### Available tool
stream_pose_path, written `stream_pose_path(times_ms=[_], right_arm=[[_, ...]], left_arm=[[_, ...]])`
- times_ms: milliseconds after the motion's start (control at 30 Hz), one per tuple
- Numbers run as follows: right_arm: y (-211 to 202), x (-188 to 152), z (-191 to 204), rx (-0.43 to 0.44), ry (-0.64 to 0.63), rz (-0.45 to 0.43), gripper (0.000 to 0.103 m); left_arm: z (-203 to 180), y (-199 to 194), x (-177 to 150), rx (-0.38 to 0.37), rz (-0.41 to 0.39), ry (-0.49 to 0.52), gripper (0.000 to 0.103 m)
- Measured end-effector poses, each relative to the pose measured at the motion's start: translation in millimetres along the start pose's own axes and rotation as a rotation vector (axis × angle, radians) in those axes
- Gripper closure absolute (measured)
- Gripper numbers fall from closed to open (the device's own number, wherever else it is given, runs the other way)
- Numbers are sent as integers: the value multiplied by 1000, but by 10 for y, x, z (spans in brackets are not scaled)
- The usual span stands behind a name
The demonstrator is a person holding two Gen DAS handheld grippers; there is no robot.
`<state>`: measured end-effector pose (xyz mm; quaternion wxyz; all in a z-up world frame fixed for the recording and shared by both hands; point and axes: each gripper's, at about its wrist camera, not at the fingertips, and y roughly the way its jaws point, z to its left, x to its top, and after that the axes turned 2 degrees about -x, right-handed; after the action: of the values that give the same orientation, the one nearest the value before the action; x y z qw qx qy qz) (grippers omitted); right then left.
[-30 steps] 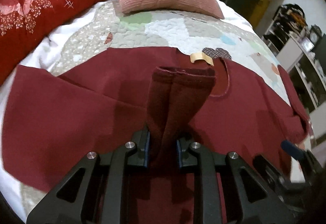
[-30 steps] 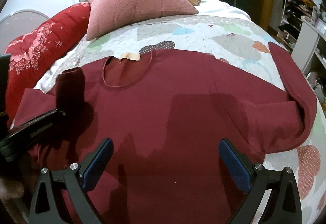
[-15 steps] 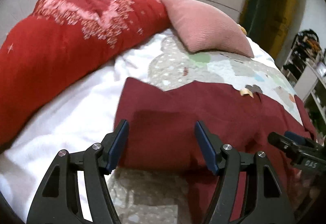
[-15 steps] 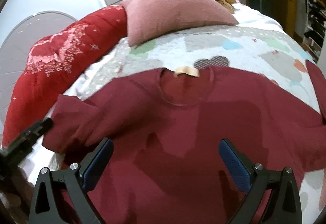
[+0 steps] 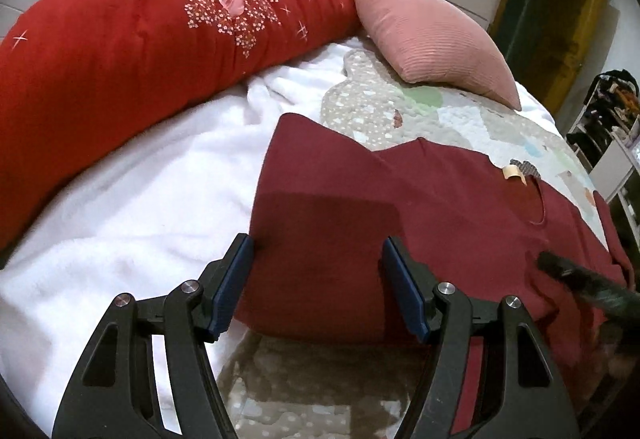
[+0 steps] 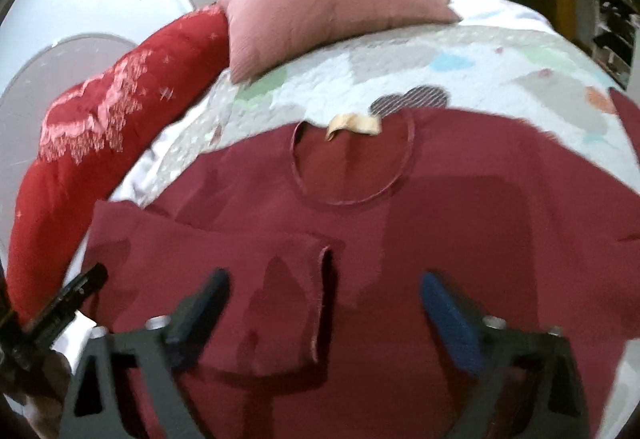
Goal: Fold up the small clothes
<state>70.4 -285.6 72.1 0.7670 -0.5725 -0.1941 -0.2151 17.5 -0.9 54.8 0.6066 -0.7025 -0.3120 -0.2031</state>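
Maroon knit: a long-sleeved top (image 5: 420,207) lies flat on the patchwork quilt (image 5: 400,111), neckline away from both grippers. Left wrist view, left to right: red floral duvet (image 5: 140,35) rolled far ahead and to the left of the left gripper (image 5: 318,289); white fleece blanket (image 5: 140,211) ahead-left and under its left finger; pink ribbed cushion (image 5: 428,39) far ahead-right. Left gripper's jaws apart, nothing pinched; the folded edge of the top sits just ahead, between the blue pads (image 5: 232,287), not pressed. Right of it a dark gripper tip intrudes, blurred.

Right wrist view, left to right: left gripper's black finger at the lower left edge; the top's sleeve (image 6: 248,279) folded inward across the chest, cuff (image 6: 322,303) running just ahead between the fingers of the right gripper (image 6: 326,313). Its jaws closing, still wide, cloth beneath them; frame is motion-blurred, so contact with the fabric probably none. Beige neck label (image 6: 354,125) straight ahead at the collar (image 6: 352,167); other sleeve runs off to the right
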Motion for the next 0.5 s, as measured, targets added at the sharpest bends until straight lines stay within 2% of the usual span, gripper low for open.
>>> stream_pose_path(times_ms=[33,67,133,167,233,333,400,500], right_arm=[[53,-8,53,-32,-31,2,34],[77,-22,131,-70,-80,-21,38],[122,-37,262,-75,-160,-39,65],[136,-28,315,-75,-187,-40,70],[82,32,355,-89,-217,-57,99],[-196,207,308,-73,-216,-139,99],[-436,340,244,-127,-226,-224,99],[-691,530,46,-188,-206,-282,99]], left_arm=[[12,0,0,-1,-1,-7,36],[26,-1,0,-2,-1,-15,36],[65,-4,9,-3,2,-34,36],[79,-14,19,-1,0,-41,36],[111,-76,47,4,-20,-56,36],[135,-213,117,4,-66,-74,36],[125,-278,147,2,-85,-74,36],[75,-301,154,6,-90,-62,36]])
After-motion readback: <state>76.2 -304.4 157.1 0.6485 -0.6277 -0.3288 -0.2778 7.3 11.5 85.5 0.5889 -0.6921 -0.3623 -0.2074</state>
